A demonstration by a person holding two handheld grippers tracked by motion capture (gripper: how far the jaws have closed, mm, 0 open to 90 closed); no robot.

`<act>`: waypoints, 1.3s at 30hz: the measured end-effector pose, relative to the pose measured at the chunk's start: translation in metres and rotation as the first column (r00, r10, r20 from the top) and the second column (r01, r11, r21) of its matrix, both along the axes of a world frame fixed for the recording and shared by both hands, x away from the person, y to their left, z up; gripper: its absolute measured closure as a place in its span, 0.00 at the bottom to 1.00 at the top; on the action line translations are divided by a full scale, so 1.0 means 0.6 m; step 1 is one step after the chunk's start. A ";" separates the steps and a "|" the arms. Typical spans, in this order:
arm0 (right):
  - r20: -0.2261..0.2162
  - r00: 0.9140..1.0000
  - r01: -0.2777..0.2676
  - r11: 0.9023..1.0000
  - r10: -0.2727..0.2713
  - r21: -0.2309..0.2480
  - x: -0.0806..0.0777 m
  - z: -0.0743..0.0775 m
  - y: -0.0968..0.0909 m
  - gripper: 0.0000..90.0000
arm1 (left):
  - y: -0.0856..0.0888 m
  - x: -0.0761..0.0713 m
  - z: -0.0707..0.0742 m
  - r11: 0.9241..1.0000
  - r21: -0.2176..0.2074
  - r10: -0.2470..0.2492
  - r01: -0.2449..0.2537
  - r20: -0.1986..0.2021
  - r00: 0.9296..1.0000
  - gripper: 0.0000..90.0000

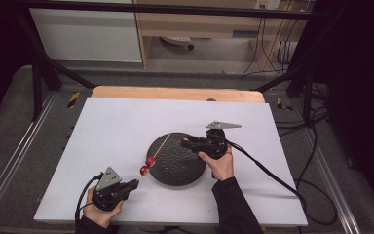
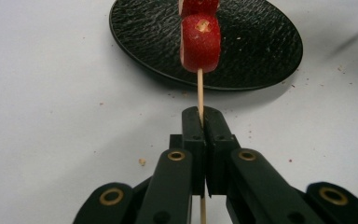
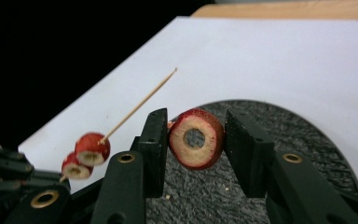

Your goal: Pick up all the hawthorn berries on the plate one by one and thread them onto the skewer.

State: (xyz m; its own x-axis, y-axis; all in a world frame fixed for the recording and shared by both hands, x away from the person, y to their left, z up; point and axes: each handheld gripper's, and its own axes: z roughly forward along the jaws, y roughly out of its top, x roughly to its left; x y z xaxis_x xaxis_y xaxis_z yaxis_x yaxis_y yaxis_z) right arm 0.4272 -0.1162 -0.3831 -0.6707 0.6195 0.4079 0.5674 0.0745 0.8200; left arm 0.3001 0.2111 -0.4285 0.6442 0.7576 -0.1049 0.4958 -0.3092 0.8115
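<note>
My left gripper (image 2: 200, 116) is shut on the lower end of a thin wooden skewer (image 2: 199, 88). The skewer carries two red fruit slices (image 2: 200, 44) and slants up over the black plate (image 2: 261, 42). In the high view that left gripper (image 1: 135, 183) is at the front left of the plate (image 1: 177, 168), with the skewered slices (image 1: 147, 165) just beyond its tips. My right gripper (image 3: 196, 135) is shut on a red ring-shaped fruit slice (image 3: 196, 138) with a pale centre and a hole. It holds the slice above the plate (image 3: 284, 130), to the right of the skewer's bare tip (image 3: 142, 102). The right gripper (image 1: 184, 142) hovers over the plate's far edge.
A white board (image 1: 117, 126) covers the table, with a wooden strip (image 1: 175, 92) along its far edge. Small crumbs (image 2: 142, 162) lie on the board. Cables (image 1: 272, 175) trail from the right gripper across the board's right side. Dark frame legs stand beyond the far corners.
</note>
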 end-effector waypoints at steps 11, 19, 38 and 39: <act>0.104 0.986 0.108 0.976 -0.129 0.190 -0.004 -0.004 -0.014 0.68 | -0.017 -0.009 0.000 1.000 -0.021 -0.011 0.011 0.005 1.000 0.98; 0.150 0.974 0.130 0.962 -0.169 0.240 0.007 -0.015 -0.006 0.68 | -0.025 -0.012 0.000 0.999 -0.035 -0.026 0.026 0.000 1.000 0.98; 0.236 0.962 0.078 0.969 -0.134 0.235 0.009 -0.021 0.001 0.68 | -0.033 -0.014 -0.001 0.997 -0.065 -0.042 0.040 -0.018 0.999 0.98; 0.233 0.963 0.078 0.969 -0.134 0.233 0.009 -0.021 0.001 0.68 | -0.033 -0.014 -0.001 0.997 -0.067 -0.041 0.040 -0.018 0.999 0.98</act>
